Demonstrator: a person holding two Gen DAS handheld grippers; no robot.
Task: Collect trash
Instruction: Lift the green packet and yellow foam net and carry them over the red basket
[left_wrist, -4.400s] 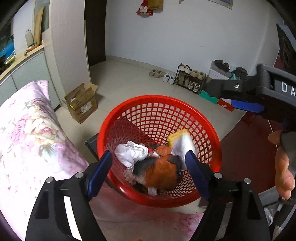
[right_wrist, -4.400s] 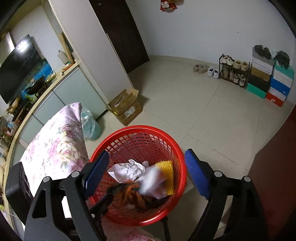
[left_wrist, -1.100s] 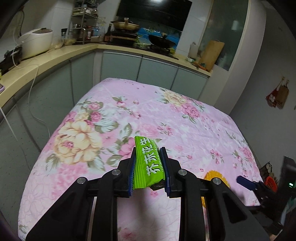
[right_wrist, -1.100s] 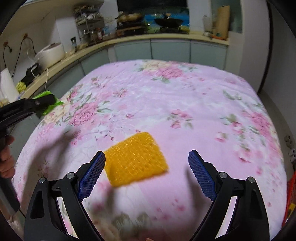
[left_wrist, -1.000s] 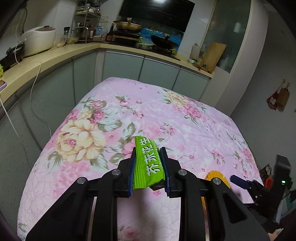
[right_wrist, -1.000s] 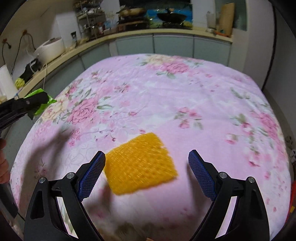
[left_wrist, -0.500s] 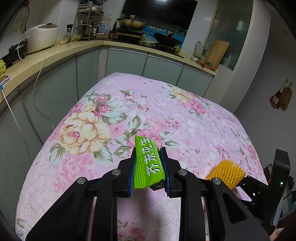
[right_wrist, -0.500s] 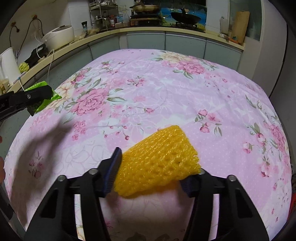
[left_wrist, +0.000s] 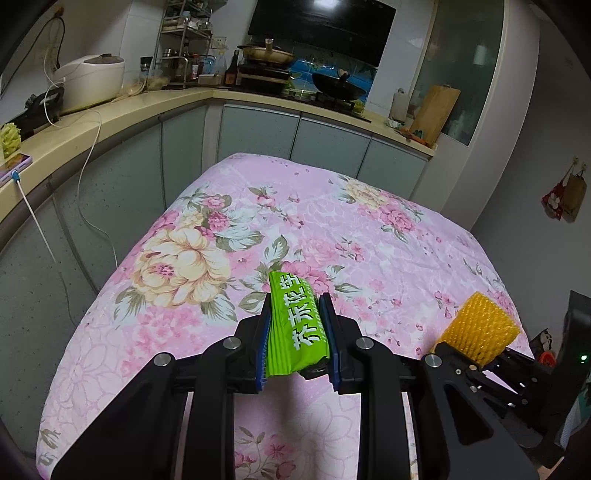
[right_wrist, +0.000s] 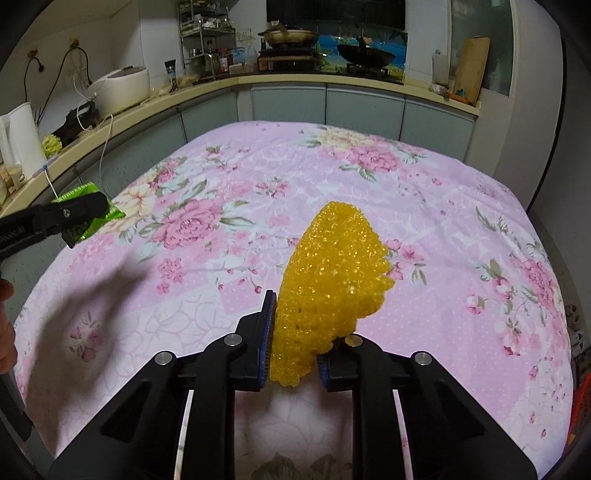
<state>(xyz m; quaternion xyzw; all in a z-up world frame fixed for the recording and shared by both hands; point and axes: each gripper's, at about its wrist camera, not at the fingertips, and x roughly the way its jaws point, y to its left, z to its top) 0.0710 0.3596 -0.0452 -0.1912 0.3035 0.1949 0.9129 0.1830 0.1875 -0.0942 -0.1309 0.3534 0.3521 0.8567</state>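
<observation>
Green packet (left_wrist: 295, 325) pinched in left tool (left_wrist: 297, 332); right tool (right_wrist: 293, 347) pinches one yellow net (right_wrist: 328, 280), both raised above desk (left_wrist: 332, 229).

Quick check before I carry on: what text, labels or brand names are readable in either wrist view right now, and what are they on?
"芥茉" plus about two further white Chinese characters, on the green snack wrapper clamped in the left gripper; the later characters are creased and not certain.
Small print along that wrapper's right edge: too small to read.
Yellow foam net in the right gripper: no text.
Bottles on the kitchen counter: labels too small to read.
</observation>
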